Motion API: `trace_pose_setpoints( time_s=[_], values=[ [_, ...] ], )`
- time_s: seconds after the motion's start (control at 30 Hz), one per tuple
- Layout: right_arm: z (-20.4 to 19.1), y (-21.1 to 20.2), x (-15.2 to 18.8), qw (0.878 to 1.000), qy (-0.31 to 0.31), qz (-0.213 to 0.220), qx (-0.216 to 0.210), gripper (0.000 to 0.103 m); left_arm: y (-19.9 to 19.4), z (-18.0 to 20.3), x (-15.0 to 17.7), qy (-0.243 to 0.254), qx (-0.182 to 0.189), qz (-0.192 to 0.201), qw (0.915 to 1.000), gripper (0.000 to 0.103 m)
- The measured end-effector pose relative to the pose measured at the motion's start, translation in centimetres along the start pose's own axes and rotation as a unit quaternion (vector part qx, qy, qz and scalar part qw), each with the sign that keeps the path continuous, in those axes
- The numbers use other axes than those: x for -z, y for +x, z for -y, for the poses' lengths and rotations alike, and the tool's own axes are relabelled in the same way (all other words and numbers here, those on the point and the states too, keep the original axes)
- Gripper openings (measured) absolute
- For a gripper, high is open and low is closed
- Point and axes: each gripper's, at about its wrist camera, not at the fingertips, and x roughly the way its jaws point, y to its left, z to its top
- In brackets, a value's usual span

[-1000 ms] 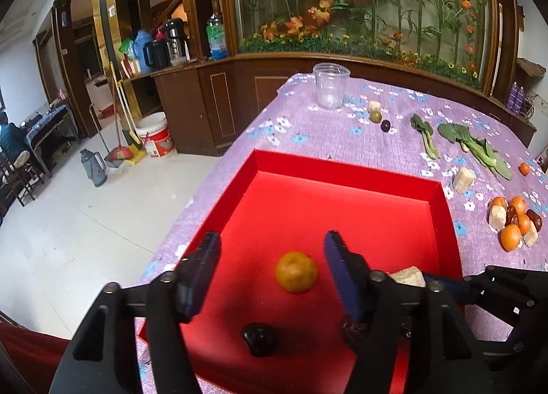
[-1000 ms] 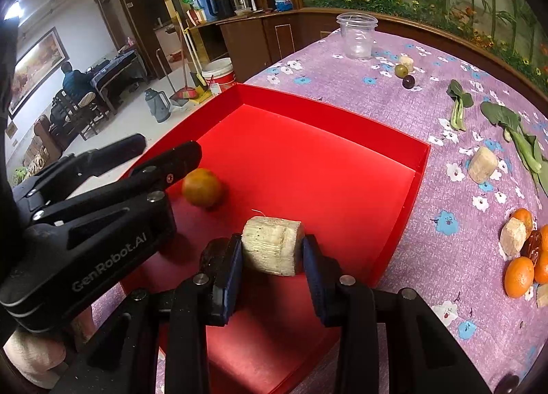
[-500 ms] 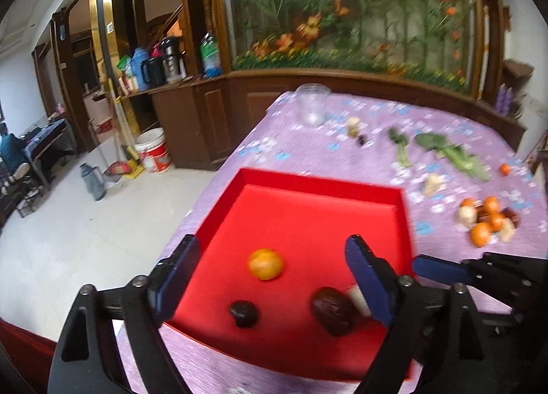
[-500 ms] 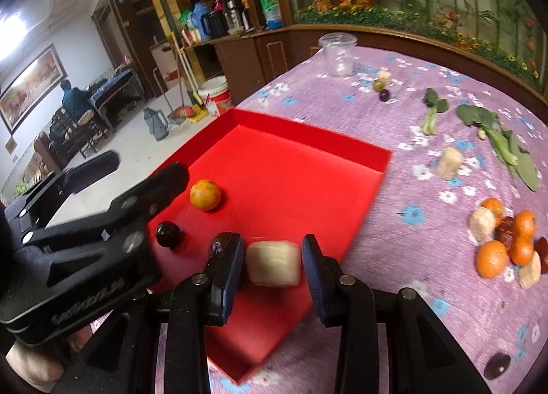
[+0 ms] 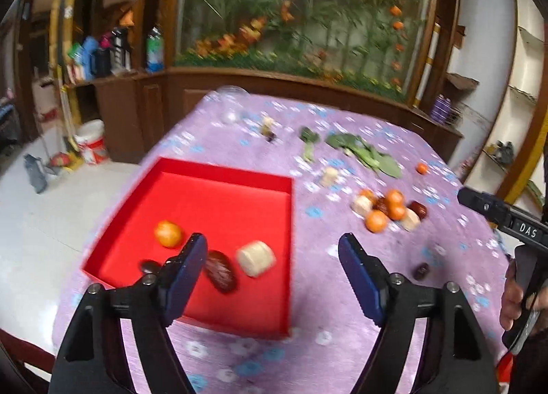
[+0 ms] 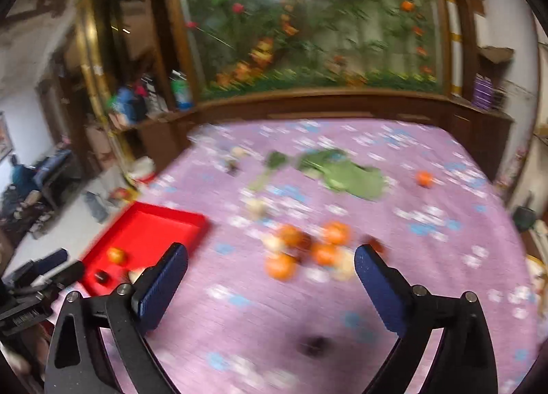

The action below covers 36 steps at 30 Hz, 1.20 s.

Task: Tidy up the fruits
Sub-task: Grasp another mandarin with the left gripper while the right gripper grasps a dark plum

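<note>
Both hand-held grippers, left point(image 5: 272, 274) and right point(image 6: 270, 282), gaping and empty; fruit pile point(image 6: 308, 250) on tabletop point(image 6: 445, 257) right of red tray point(image 5: 222, 195): centre right over one orange, then clamp gently.

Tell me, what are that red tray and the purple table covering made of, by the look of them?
The red tray looks like matte cardboard or thin plastic: flat bright walls, sharp folded corners, no shine; I cannot tell which. The purple table covering looks like printed cloth or vinyl: a repeating blue and white flower pattern, lying smooth over the table edge. Motion blur hides any weave.
</note>
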Motion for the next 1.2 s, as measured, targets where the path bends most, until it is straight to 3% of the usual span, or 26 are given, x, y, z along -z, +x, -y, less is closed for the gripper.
trace_pose_setpoints(
  time_s=[0.07,0.13,0.23,0.43,0.63,0.93,0.97,1.0,1.07,1.2],
  values=[
    [1.8,0.5,1.0,0.999,0.015,-0.028,-0.002,0.095,0.5,1.0,0.0,0.004,0.014,-0.005,0.9999,0.078],
    [2.9,1.5,2.6,0.998,0.023,-0.065,-0.006,0.072,1.2,2.1,0.0,0.016,0.024,-0.013,0.9995,0.078],
    [3.4,4.0,4.8,0.993,0.034,-0.113,-0.025,0.056,2.7,4.0,-0.5,0.040,0.029,-0.024,0.9985,0.078],
    [2.8,5.9,6.6,0.991,0.027,-0.129,-0.033,0.056,7.1,7.3,-1.7,0.065,0.058,-0.051,0.9949,0.077],
    [2.9,6.9,7.5,0.989,0.020,-0.141,-0.024,0.055,14.5,11.2,-1.8,0.081,0.076,-0.104,0.9884,0.077],
    [3.3,7.3,7.8,0.989,0.022,-0.142,-0.034,0.043,20.5,14.9,-1.2,0.121,0.079,-0.136,0.9801,0.077],
    [3.2,7.3,7.8,0.989,0.022,-0.142,-0.036,0.042,20.8,15.1,-1.0,0.125,0.079,-0.139,0.9792,0.069],
    [3.2,7.3,7.8,0.989,0.023,-0.142,-0.038,0.039,21.2,15.2,-0.7,0.128,0.080,-0.149,0.9772,0.049],
    [3.1,7.4,7.8,0.988,0.026,-0.143,-0.050,0.032,21.2,15.3,-0.6,0.130,0.084,-0.151,0.9762,0.032],
    [2.7,7.3,7.7,0.989,0.019,-0.141,-0.043,0.029,20.0,14.8,-0.7,0.119,0.086,-0.149,0.9779,0.033]
  ],
)
